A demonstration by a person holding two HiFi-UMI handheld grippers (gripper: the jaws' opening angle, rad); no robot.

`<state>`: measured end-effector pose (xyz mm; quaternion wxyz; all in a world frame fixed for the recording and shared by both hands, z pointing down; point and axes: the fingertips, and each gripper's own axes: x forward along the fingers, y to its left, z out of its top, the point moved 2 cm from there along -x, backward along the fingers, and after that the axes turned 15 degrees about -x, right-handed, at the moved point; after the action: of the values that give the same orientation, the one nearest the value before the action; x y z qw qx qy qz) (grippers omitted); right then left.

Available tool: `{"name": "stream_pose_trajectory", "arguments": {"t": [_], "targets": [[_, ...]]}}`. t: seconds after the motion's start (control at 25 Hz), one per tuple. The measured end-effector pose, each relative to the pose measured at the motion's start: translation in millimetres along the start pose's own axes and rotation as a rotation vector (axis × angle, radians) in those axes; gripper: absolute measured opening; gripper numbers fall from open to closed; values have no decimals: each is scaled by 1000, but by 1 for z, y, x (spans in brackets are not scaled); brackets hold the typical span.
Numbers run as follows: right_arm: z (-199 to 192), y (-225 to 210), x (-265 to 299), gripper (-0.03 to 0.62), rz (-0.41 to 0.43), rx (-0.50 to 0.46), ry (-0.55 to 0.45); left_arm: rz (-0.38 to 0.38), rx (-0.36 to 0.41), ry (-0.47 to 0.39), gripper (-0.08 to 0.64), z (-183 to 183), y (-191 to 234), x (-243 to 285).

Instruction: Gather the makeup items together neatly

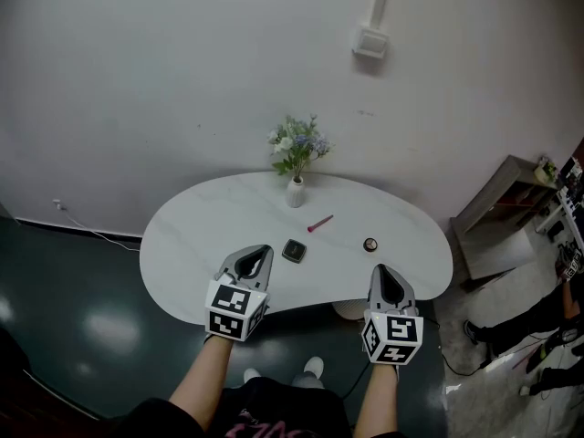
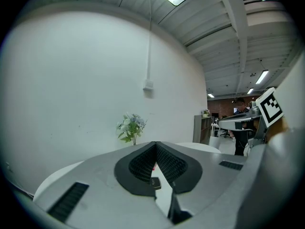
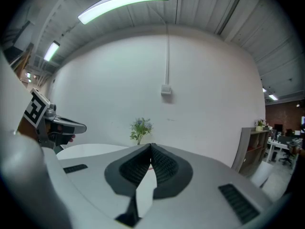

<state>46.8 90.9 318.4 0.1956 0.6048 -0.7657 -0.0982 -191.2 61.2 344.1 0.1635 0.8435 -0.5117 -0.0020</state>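
Down at the left, the left gripper (image 1: 264,253) hovers over the near edge of the white marble-look kidney-shaped table (image 1: 192,235), its jaws pressed together with nothing between them. Just beyond its tips lies a small black square compact (image 1: 294,251), flat on the tabletop. Behind that, at the far edge by the wall, stands a white ceramic vase of pale flowers (image 1: 296,191). A slim pink makeup pencil (image 1: 319,224) lies slanted mid-table, apart from the compact. Further right sits a little round dark pot (image 1: 370,245). The right gripper (image 1: 382,271) hangs just before it, claw likewise closed and empty.
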Motion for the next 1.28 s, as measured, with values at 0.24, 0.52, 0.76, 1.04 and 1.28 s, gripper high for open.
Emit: {"name": "stream_pose_trajectory", "arguments": {"t": [0.24,0.52,0.76,1.04,1.28], "targets": [[-3,-7,8,63,6,5,-8,-9,8,3,11,0,-7,14],[-18,-33,36,63,30,38,-13,28,13,26,11,-5,-10,48],[-35,-62,72,63,74,58,-6,66,8,51,11,-9,-18,87],[-56,-99,116,63,119,64,0,108,-2,85,9,-18,-26,139],[-70,-121,152,63,163,80,0,153,6,84,11,-11,-32,179]]}}
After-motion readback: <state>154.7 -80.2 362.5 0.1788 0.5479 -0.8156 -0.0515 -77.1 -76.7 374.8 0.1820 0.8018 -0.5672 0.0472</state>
